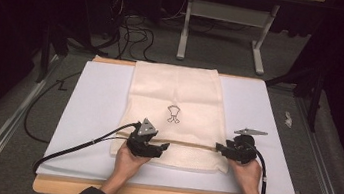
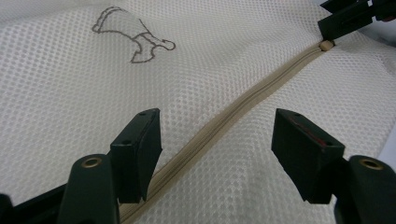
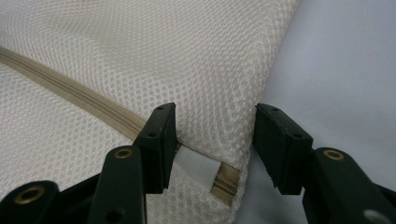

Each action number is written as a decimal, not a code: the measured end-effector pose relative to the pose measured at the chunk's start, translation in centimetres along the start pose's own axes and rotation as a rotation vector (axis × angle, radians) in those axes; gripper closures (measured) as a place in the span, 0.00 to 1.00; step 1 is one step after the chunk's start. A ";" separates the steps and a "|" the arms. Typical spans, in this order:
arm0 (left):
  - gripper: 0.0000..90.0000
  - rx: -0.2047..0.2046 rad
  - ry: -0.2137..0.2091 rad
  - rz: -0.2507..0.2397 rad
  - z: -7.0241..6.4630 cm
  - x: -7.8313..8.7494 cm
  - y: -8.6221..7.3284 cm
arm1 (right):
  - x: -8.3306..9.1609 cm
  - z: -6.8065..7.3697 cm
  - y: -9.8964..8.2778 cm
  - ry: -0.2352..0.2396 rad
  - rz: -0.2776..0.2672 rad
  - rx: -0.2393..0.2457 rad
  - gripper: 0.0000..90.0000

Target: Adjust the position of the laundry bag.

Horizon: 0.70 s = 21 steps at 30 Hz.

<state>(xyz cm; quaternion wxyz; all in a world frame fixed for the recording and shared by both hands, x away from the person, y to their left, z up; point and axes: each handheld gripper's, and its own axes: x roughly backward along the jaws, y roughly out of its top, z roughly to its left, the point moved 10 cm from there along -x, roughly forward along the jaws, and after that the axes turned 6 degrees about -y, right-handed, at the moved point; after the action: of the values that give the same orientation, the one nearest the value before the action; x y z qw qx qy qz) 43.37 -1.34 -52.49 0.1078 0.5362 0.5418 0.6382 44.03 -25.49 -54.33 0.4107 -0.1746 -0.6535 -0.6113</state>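
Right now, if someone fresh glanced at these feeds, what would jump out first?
A cream mesh bag lies flat in the middle of the white board, with a small outline logo at its centre. A tan zipper crosses its near part from side to side. The left tongs sit open over the zipper, and the right tongs sit open at the bag's right edge, by the zipper's end.
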 end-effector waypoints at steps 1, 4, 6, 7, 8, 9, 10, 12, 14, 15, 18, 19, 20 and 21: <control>0.37 -0.006 0.002 0.004 -0.1 -0.2 0.0 | 0.0 0.0 0.0 0.000 0.000 0.000 0.56; 0.37 -0.006 0.002 0.006 -0.1 -0.7 0.1 | 0.0 0.1 0.0 -0.010 0.004 0.014 0.59; 0.37 -0.003 0.002 0.008 -0.2 -1.1 0.0 | 0.0 0.2 0.0 -0.014 0.006 0.025 0.61; 0.37 -0.005 0.002 0.014 -0.2 -1.2 -0.1 | 0.0 0.2 0.0 -0.014 0.006 0.025 0.61; 0.37 -0.006 0.003 0.018 -0.2 -1.4 -0.2 | 0.0 0.2 0.0 -0.012 0.008 0.029 0.63; 0.37 -0.002 0.001 0.020 -0.2 -1.5 -0.3 | 0.0 0.3 0.0 -0.011 0.009 0.031 0.64; 0.37 0.000 0.002 0.031 -0.2 -1.8 -0.5 | 0.0 0.4 0.0 -0.008 0.012 0.038 0.67; 0.37 0.000 0.007 0.037 -0.1 -2.0 -0.7 | -0.1 0.4 0.0 -0.009 0.011 0.050 0.71; 0.38 -0.001 0.011 0.038 -0.1 -2.1 -0.8 | -0.1 0.6 0.0 -0.004 0.009 0.061 0.76; 0.38 -0.001 0.011 0.038 -0.1 -2.1 -0.8 | -0.1 0.6 0.0 -0.001 0.008 0.065 0.78; 0.38 -0.002 0.015 0.047 0.0 -2.2 -0.9 | -0.1 0.8 0.1 0.016 -0.002 0.071 0.85; 0.38 0.000 0.014 0.049 0.0 -2.2 -1.0 | 0.0 0.8 0.2 0.022 -0.009 0.071 0.88; 0.38 0.000 0.014 0.049 0.0 -2.2 -1.0 | 0.0 0.8 0.2 0.022 -0.009 0.071 0.88; 0.38 0.000 0.018 0.053 0.0 -2.3 -1.0 | 0.2 1.0 0.4 0.035 -0.025 0.074 0.93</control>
<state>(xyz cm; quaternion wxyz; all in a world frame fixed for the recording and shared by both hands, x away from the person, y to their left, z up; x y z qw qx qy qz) 43.84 -2.61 -54.57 0.0861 0.5445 0.5283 0.6458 43.92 -24.54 -53.86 0.4207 -0.1404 -0.6705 -0.5947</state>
